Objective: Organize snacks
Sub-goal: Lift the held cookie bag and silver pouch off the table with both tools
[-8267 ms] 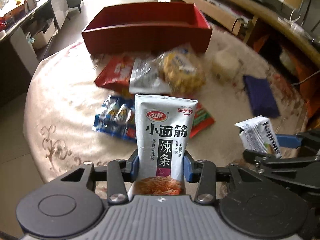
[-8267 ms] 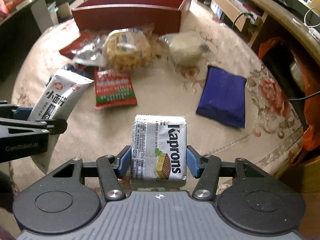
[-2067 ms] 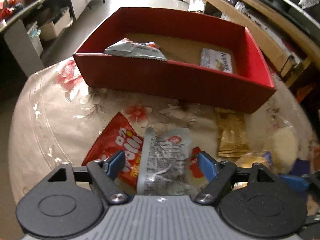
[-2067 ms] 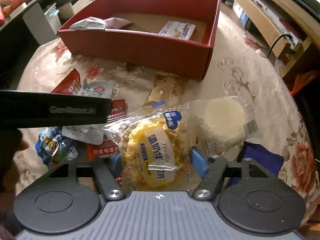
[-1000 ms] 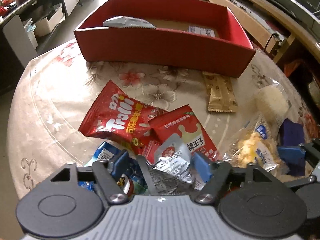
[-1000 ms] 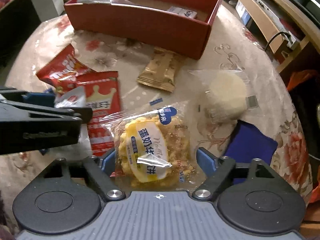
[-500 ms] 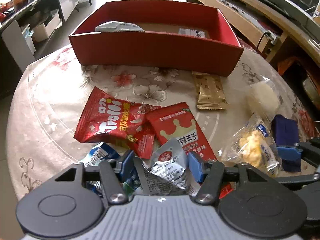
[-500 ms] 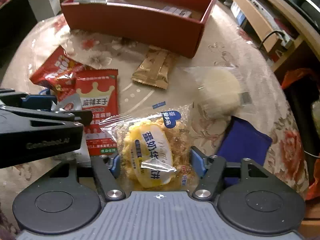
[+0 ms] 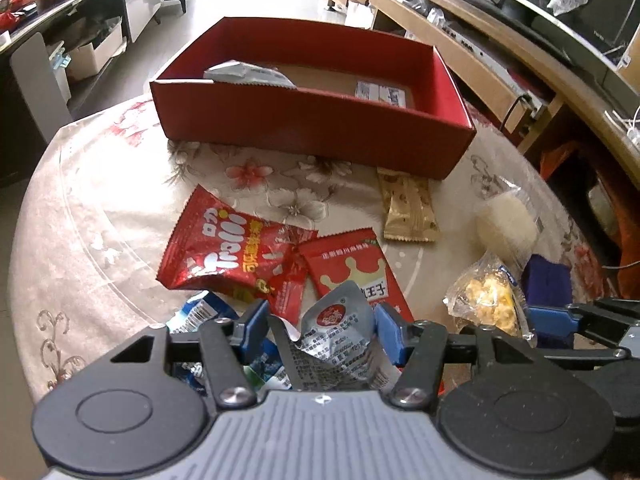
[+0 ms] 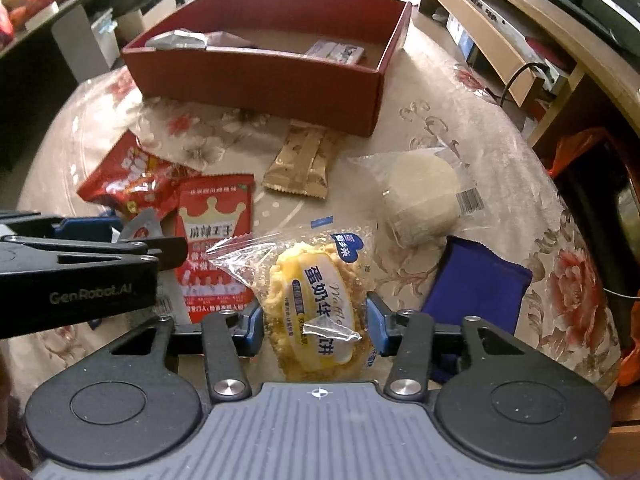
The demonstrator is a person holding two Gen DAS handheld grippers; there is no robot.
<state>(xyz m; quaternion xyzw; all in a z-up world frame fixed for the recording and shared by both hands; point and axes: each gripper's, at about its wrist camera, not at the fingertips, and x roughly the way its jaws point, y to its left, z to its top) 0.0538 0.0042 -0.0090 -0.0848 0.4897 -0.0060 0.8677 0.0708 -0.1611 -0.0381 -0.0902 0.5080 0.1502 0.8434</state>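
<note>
Crumpling silver packet [image 9: 336,340] in left gripper [image 9: 320,330], yellow waffle bag [image 10: 316,312] in right gripper [image 10: 315,326]

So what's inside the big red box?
Inside the red cardboard box lie a silver-grey packet and a small white wafer pack. Its near wall hides the floor behind it.

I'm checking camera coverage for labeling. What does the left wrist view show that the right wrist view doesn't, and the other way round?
Only the left wrist view shows the blue packet under the left gripper, and the silver pouch squarely between its fingers. Only the right wrist view shows the yellow cake bag face-on in the right gripper, with its label readable. Both show the red box holding two packets, the gold bar, the two red bags, the white round cake and the dark blue pouch.
</note>
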